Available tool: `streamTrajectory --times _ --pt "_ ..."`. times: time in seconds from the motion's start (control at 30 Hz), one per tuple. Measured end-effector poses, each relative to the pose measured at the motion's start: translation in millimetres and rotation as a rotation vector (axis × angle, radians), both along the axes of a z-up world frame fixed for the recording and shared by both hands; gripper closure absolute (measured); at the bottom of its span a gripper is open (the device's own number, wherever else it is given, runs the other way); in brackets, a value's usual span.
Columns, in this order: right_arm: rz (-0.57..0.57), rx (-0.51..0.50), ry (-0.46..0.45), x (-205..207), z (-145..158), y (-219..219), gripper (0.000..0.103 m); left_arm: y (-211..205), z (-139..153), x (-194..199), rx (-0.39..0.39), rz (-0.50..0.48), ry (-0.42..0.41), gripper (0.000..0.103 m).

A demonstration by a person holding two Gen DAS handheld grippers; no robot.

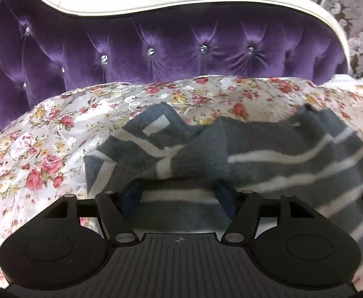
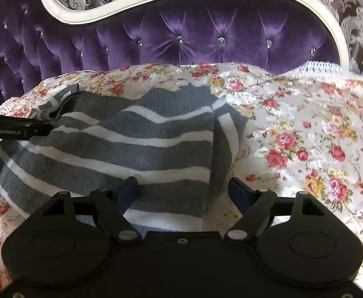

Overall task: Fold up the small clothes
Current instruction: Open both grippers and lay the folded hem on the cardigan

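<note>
A small grey garment with white stripes (image 1: 206, 149) lies rumpled on a floral bedspread (image 1: 44, 136). My left gripper (image 1: 179, 196) is open, its blue-padded fingers (image 1: 131, 196) wide apart over the garment's near edge, and the cloth hides the fingertips. In the right wrist view the same garment (image 2: 144, 136) spreads to the left and centre. My right gripper (image 2: 183, 193) is open too, fingers (image 2: 128, 193) set apart at the garment's near right corner. The left gripper's black body (image 2: 17, 128) reaches in from the left edge over the cloth.
A purple tufted velvet headboard (image 1: 156, 49) with a cream frame (image 1: 131, 2) rises behind the bed. Patterned damask wall (image 2: 355, 12) lies beyond. A white lace edge (image 2: 313, 68) trims the bedspread (image 2: 305, 136) at the far right.
</note>
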State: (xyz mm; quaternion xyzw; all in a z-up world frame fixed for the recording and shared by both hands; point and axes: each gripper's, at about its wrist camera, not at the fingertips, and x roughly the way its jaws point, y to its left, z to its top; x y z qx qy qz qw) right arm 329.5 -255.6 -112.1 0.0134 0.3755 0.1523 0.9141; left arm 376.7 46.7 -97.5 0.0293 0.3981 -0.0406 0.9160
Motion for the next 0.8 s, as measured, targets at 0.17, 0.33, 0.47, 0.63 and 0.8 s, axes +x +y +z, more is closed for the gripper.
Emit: streamTrajectory --times 0.17,0.33,0.47,0.63,0.8 --pt "-0.002 0.023 0.021 2 0 -3 0.016 4 -2 21 0.028 0.05 0.023 0.038" --pt "-0.001 0.031 0.034 3 1 -5 0.016 19 -9 36 -0.001 0.124 0.029 0.027" --pt "-0.011 0.039 0.045 4 2 -8 0.015 24 -8 40 0.014 0.151 0.046 0.021" --pt "-0.023 0.029 0.051 5 2 -10 0.013 19 0 35 0.078 0.178 0.046 0.021" --pt "-0.066 -0.012 0.053 6 0 -17 0.007 23 13 23 0.147 0.22 0.01 0.022"
